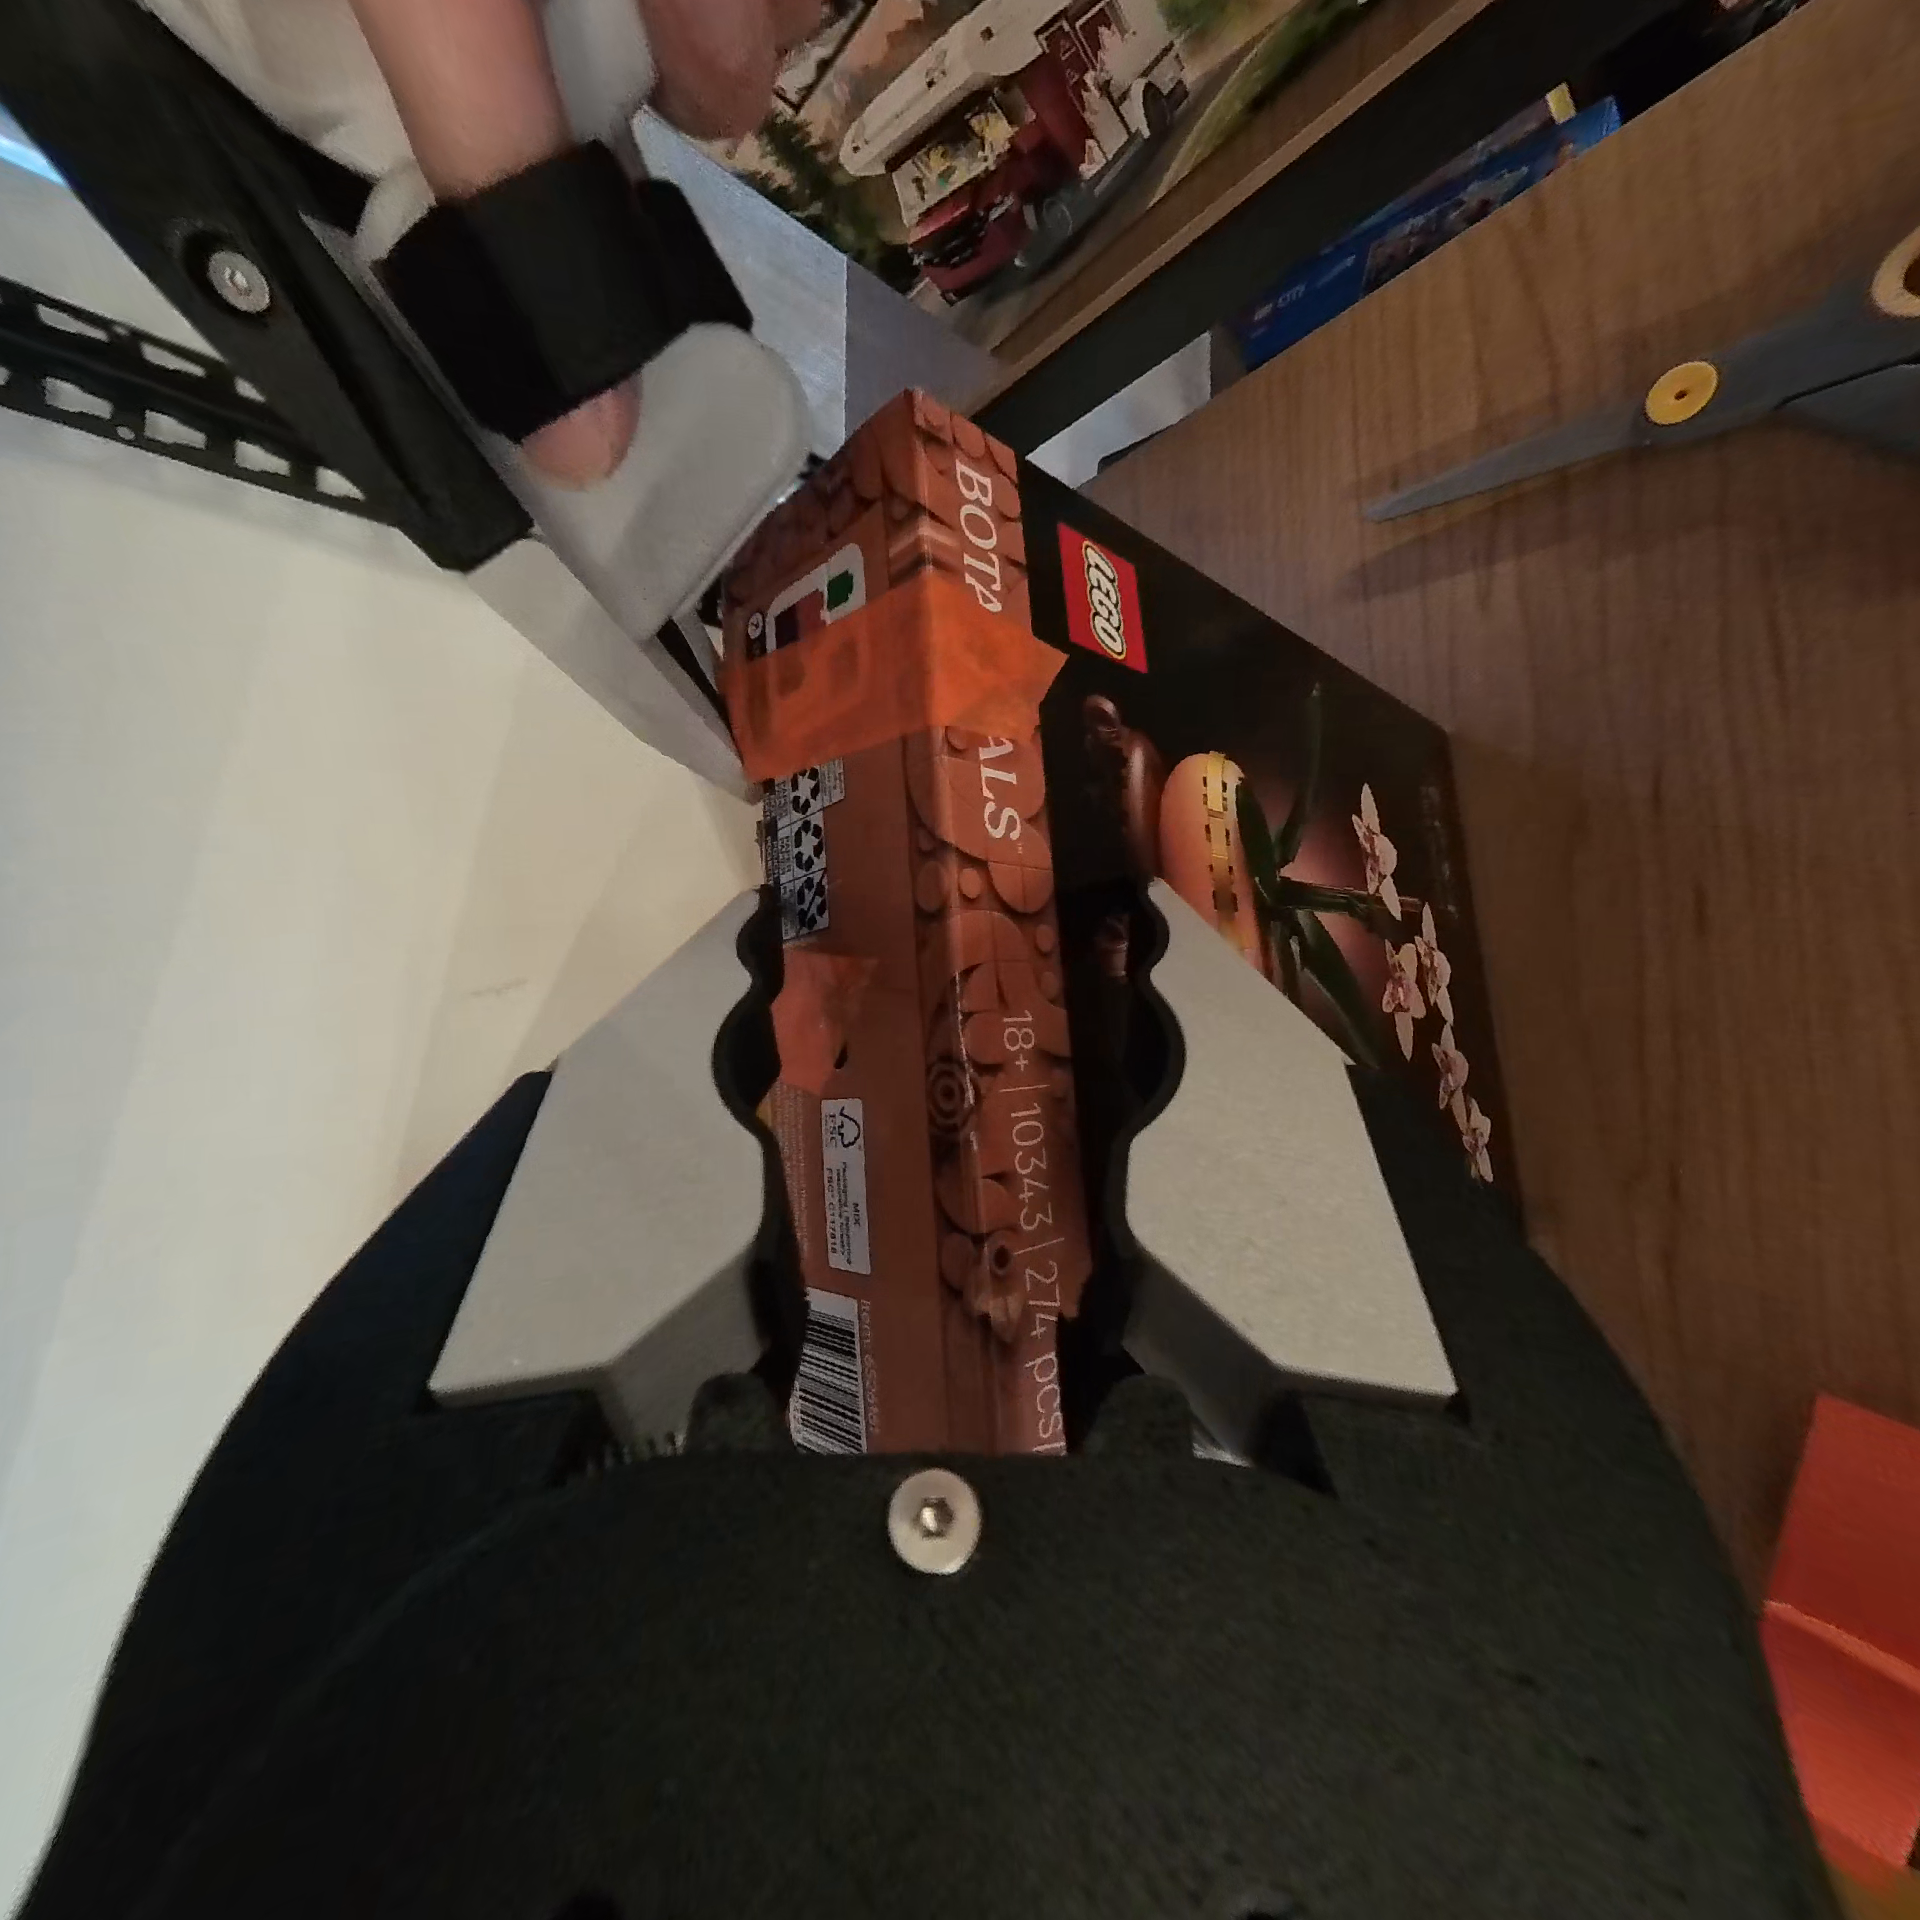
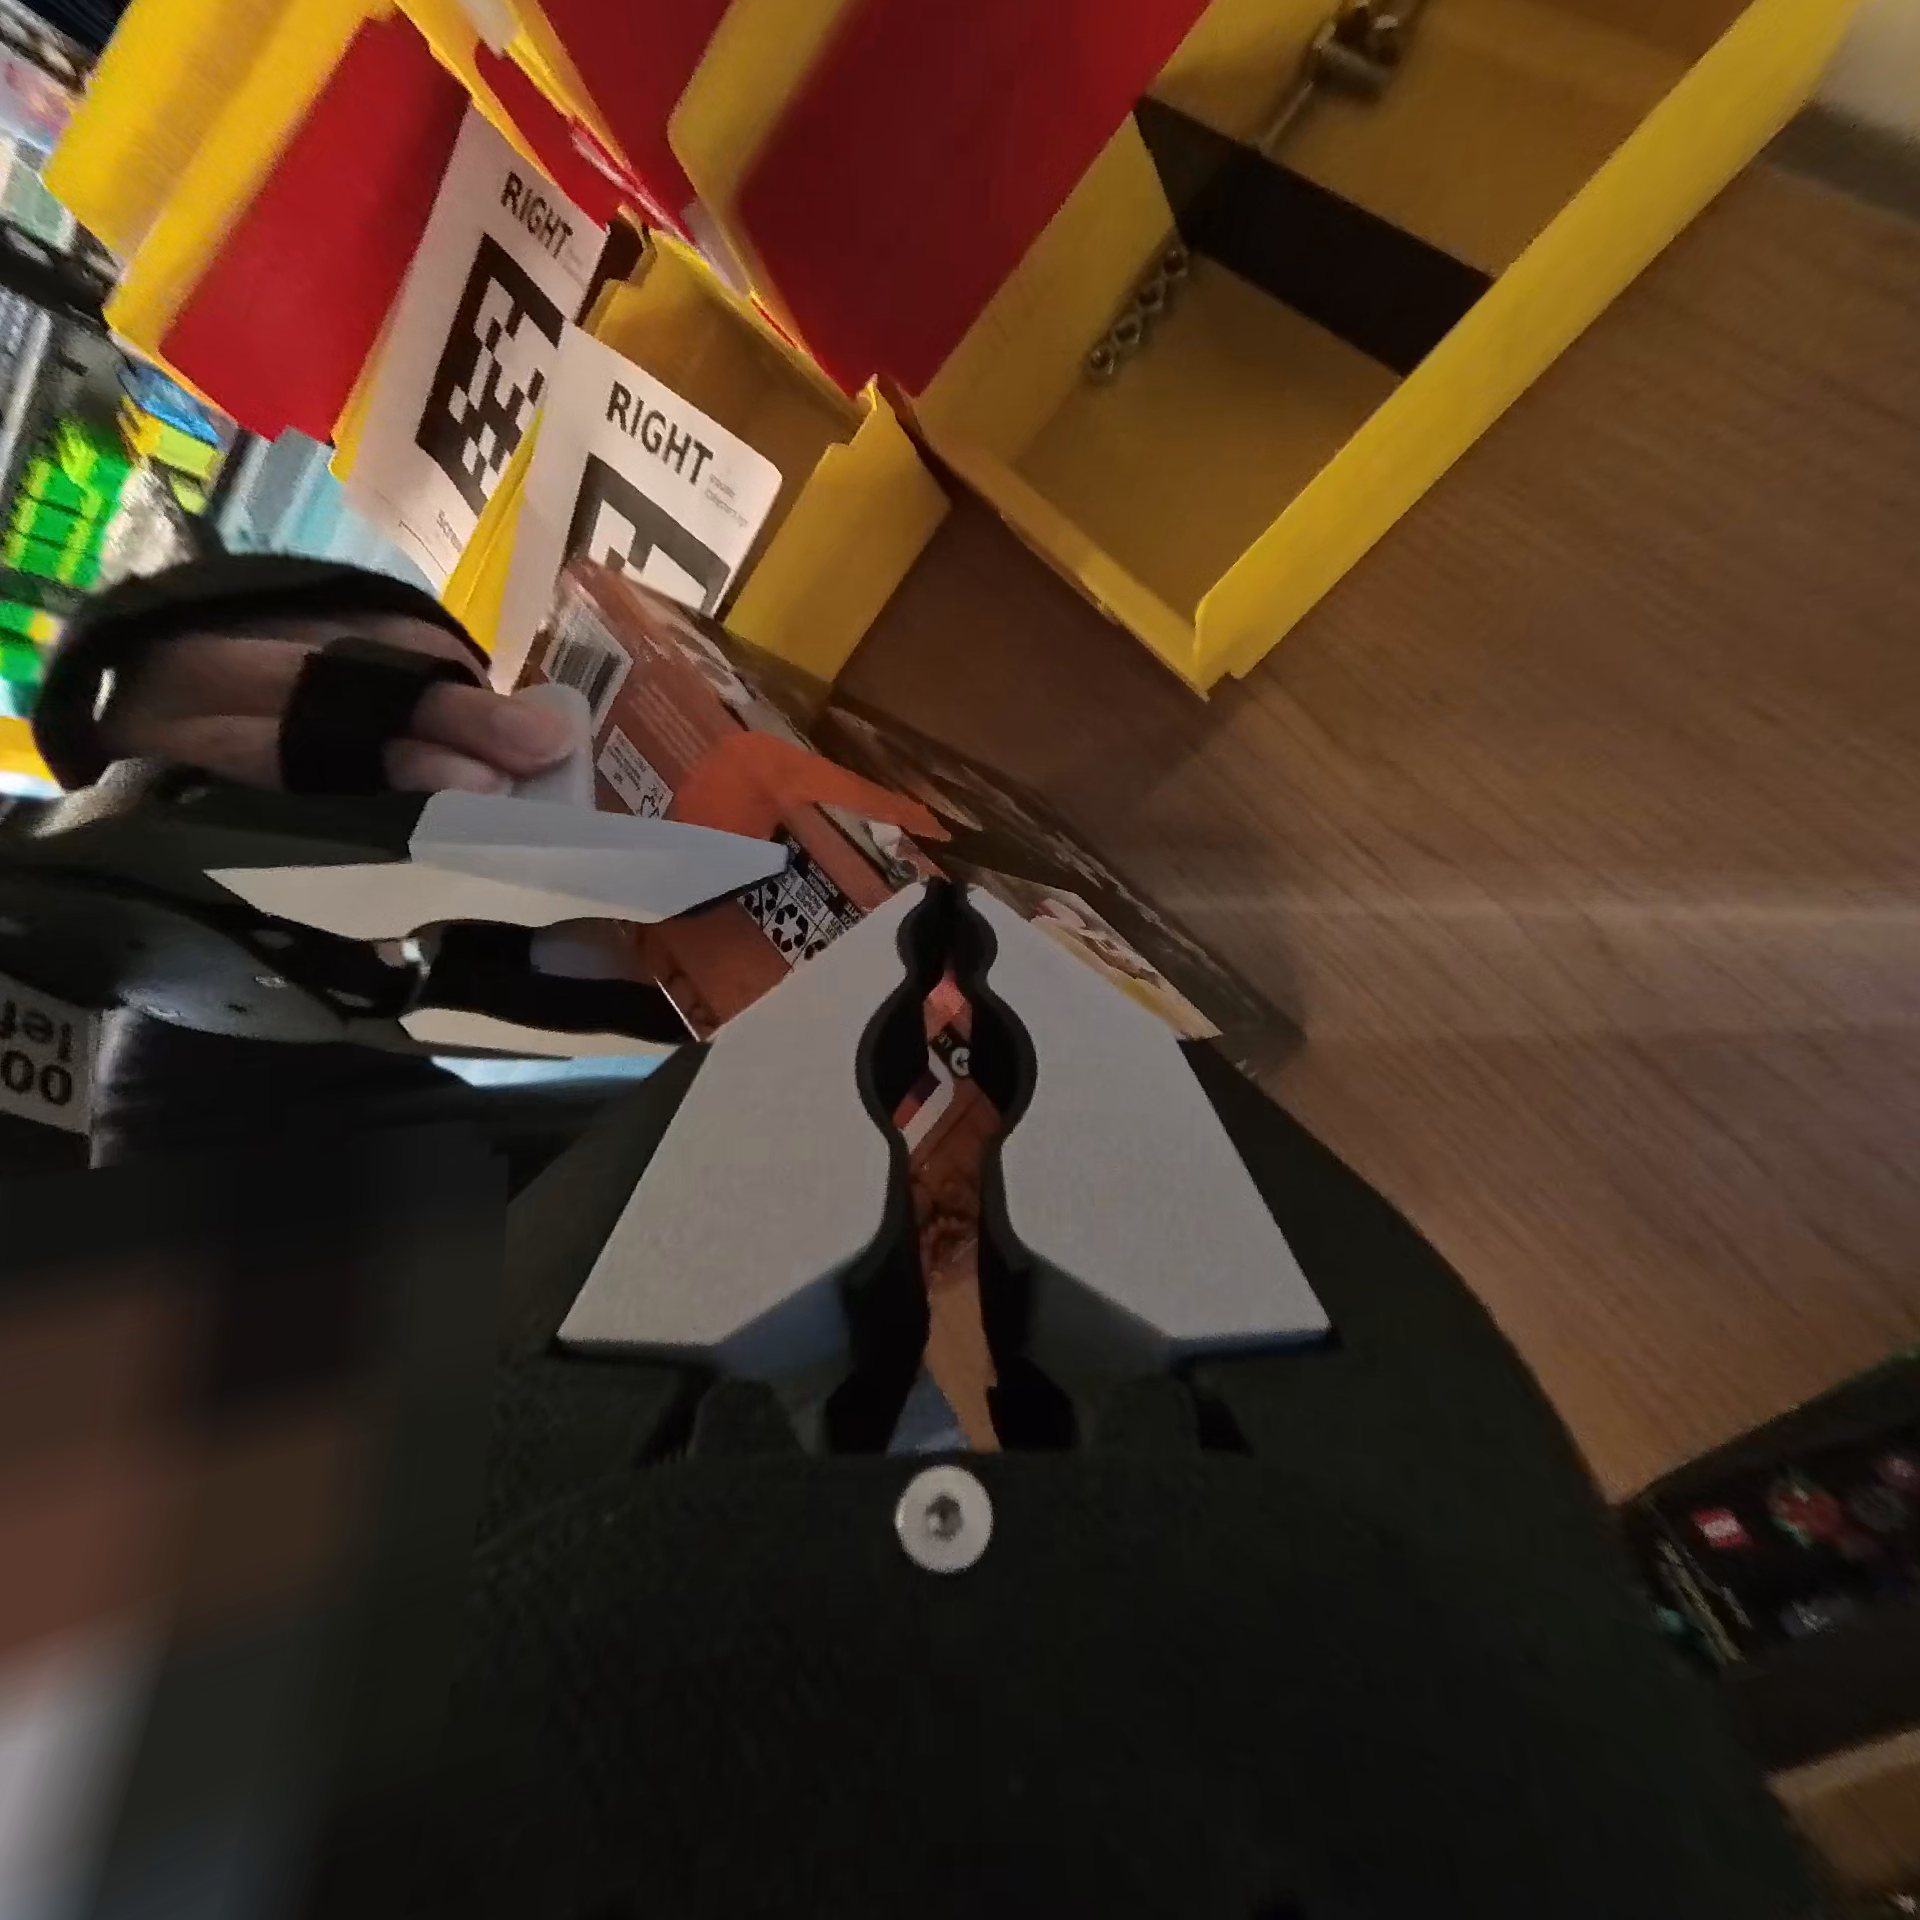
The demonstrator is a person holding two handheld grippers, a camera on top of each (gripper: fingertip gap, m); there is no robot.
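While the left gripper clamps it, the flat brown cardboard toy box with a flower picture on its dark front stands on edge at the near edge of the wood-grain surface, its narrow brown side facing the left wrist camera. Left fingers spread only to the width of that narrow side, pressing on both faces of the box; the box reaches back to the gripper body. Strip of orange tape wraps across the narrow side near the far end; a torn scrap of the same tape sits closer to the fingers. Right gripper meets the same box at its far end: right fingers nearly pressed together, tips touching, with a thin brown sliver of something visible in the slot between them; cannot tell whether they pinch tape or a box flap. In the right wrist view, the left gripper shows with a person's hand strapped to it. Grey scissors with a yellow pivot lie on the surface well apart from the box, toward the far side. Yellow open cardboard trays with black dividers and red panels stand beyond the box. White cards with black square codes lean by the trays.
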